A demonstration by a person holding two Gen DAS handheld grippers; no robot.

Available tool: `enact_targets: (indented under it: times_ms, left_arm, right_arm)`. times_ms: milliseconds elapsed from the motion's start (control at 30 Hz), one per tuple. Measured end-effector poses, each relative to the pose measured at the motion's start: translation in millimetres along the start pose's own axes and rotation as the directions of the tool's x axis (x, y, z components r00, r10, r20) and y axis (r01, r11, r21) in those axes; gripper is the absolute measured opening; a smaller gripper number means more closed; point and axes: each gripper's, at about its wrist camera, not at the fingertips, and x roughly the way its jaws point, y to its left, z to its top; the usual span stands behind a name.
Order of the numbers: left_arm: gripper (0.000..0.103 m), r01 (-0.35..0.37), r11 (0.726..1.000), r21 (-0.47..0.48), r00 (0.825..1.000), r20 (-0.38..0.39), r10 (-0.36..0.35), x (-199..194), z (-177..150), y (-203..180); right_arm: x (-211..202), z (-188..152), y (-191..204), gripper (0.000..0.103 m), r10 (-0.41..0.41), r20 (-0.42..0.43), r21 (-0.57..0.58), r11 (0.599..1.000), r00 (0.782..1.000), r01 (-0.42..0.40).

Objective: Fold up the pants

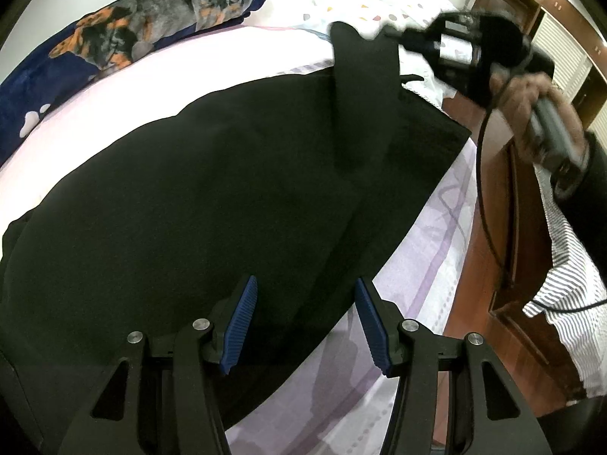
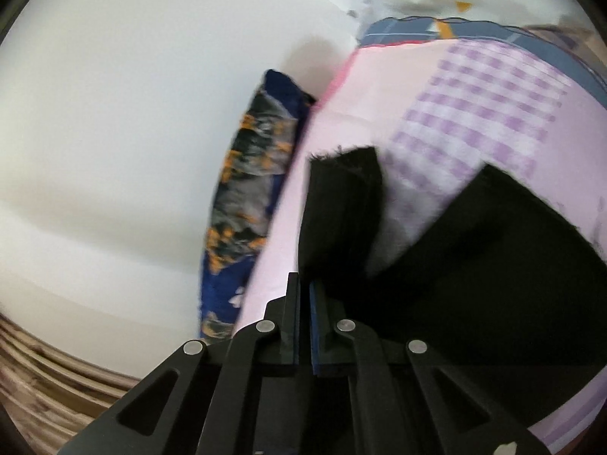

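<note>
Black pants (image 1: 189, 189) lie spread flat across the pink bed sheet (image 1: 114, 87). My left gripper (image 1: 305, 280) hovers open just above their near edge, with nothing between its blue pads. At the far right, my right gripper (image 1: 394, 36), held by a hand (image 1: 531, 113), is shut on a hem of the pants (image 1: 360, 94) and holds it up off the bed as a dark upright strip. In the right wrist view the jaws of the right gripper (image 2: 304, 282) are pressed together on the raised black fold (image 2: 341, 204). The other pant part (image 2: 474, 265) lies on the sheet to its right.
A navy blanket with orange print (image 1: 132, 38) lies along the wall side of the bed. A white dotted pillow (image 1: 379, 0) is at the head. The bed's edge drops to wooden furniture (image 1: 493, 227) on the right, where a striped cloth (image 1: 569, 265) and a cable hang.
</note>
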Motion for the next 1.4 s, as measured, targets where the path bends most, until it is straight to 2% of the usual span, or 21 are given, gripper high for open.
enact_targets:
  times_ms: [200, 267, 333, 433, 600, 733, 833, 933, 1000, 1133, 1400]
  left_arm:
    - [0.052, -0.002, 0.999, -0.045, 1.000, 0.005, 0.003, -2.8, 2.5, 7.9]
    - [0.037, -0.010, 0.998, -0.067, 1.000, 0.017, 0.011, -6.5, 4.8, 15.1]
    - [0.016, -0.017, 0.996, -0.090, 0.999, 0.031, 0.020, -10.9, 6.9, 23.6]
    - [0.008, 0.016, 0.991, -0.134, 0.998, 0.056, -0.009, -18.5, 9.9, 36.4]
    - [0.007, 0.011, 0.992, -0.130, 0.995, 0.103, 0.002, -31.9, 16.7, 39.2]
    - [0.007, 0.003, 0.997, -0.083, 0.994, 0.113, 0.007, -34.7, 16.8, 29.6]
    - [0.007, -0.001, 0.999, -0.040, 0.996, 0.090, 0.005, -28.7, 13.5, 22.1]
    - [0.007, -0.005, 1.000, 0.004, 0.998, 0.057, 0.005, -19.3, 8.1, 13.6]
    - [0.007, -0.023, 0.999, 0.039, 0.999, 0.040, 0.022, -13.4, 4.9, 7.5]
    - [0.007, -0.053, 0.995, 0.084, 0.998, 0.023, 0.051, -6.3, 2.3, 1.0]
    - [0.007, -0.027, 0.993, 0.113, 0.999, 0.023, 0.025, -11.3, 0.8, -4.4]
  right_arm:
    - [16.5, 10.0, 53.1, 0.005, 0.051, -0.023, -0.070, 0.996, 0.998, -0.053]
    - [20.9, 12.1, 67.1, 0.005, 0.055, -0.026, -0.085, 0.995, 0.998, -0.057]
    - [22.0, 11.7, 76.0, 0.005, 0.074, -0.032, -0.086, 0.993, 0.997, -0.077]
    - [19.3, 10.0, 91.0, 0.005, 0.089, -0.033, -0.111, 0.990, 0.995, -0.092]
    - [4.8, 10.8, 105.0, 0.005, 0.079, -0.015, -0.148, 0.986, 0.997, -0.080]
    - [-20.7, 6.6, 94.3, 0.005, 0.054, 0.020, -0.151, 0.987, 0.998, -0.051]
    - [-46.4, -2.7, 69.7, 0.005, 0.012, 0.064, -0.117, 0.993, 0.998, -0.004]
    - [-65.7, -13.0, 30.3, 0.005, -0.090, 0.093, -0.061, 0.993, 0.992, 0.096]
    - [-72.6, -19.0, -0.2, 0.005, -0.166, 0.092, 0.003, 0.986, 0.982, 0.167]
    - [-74.9, -30.2, -42.9, 0.004, -0.260, 0.081, 0.072, 0.964, 0.962, 0.255]
    - [-96.4, -43.4, -36.4, 0.004, -0.277, 0.148, 0.036, 0.961, 0.949, 0.275]
